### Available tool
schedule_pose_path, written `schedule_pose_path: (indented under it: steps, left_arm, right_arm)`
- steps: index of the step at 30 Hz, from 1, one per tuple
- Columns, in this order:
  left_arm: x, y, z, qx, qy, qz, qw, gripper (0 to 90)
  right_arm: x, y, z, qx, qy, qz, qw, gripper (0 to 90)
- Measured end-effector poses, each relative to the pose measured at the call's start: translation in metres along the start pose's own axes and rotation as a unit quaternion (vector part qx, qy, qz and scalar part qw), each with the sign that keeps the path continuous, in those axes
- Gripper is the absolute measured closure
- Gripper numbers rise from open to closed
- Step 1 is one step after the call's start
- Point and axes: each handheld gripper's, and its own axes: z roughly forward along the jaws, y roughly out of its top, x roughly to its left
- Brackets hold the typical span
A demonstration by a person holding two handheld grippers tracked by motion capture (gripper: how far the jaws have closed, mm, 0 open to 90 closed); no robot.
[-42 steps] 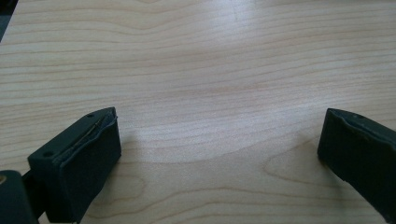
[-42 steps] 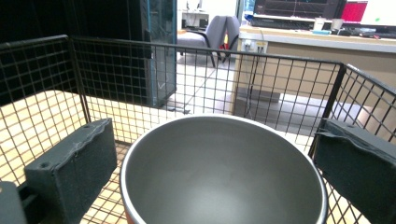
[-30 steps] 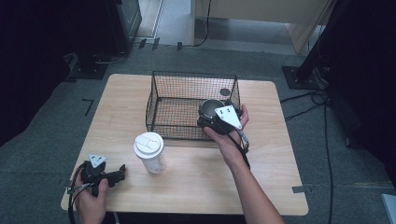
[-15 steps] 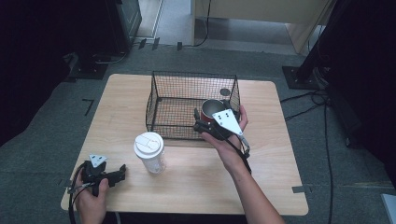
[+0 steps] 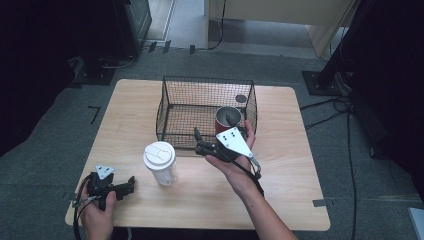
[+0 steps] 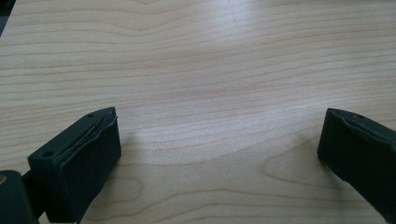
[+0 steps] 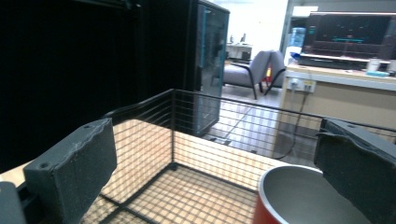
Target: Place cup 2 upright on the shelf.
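A black wire basket [image 5: 170, 107] stands mid-table. Inside it, at the near right corner, a red cup [image 5: 227, 119] with a steel inside stands upright. My right gripper [image 5: 198, 142] hovers at the basket's near side, just in front of the cup, jaws wide open and holding nothing. In the right gripper view the red cup [image 7: 299, 198] sits low between the open jaws, with the basket [image 7: 173, 121] behind. A clear cup with a white lid [image 5: 160, 162] stands on the table. My left gripper [image 5: 129, 184] rests open at the near left, to the left of that cup.
The wooden table [image 5: 285, 165] has free room at the right and left of the basket. In the left gripper view bare table [image 6: 215, 70] lies between the jaws. Dark cabinets and cables ring the table on the grey floor.
My right gripper has drawn back toward the near side, away from the red cup, which stays in the basket. The left gripper has not moved.
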Motion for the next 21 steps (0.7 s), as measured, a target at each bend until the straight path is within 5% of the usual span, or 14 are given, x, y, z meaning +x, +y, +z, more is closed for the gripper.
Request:
schedule_pose_path:
  steps: [21]
  left_arm:
    - [-0.001, 0.0, 0.001, 0.0, 0.0, -0.001, 1.0, 0.0]
  right_arm:
    - [0.057, -0.004, -0.024, -0.011, 0.091, 0.01, 0.9957, 0.0]
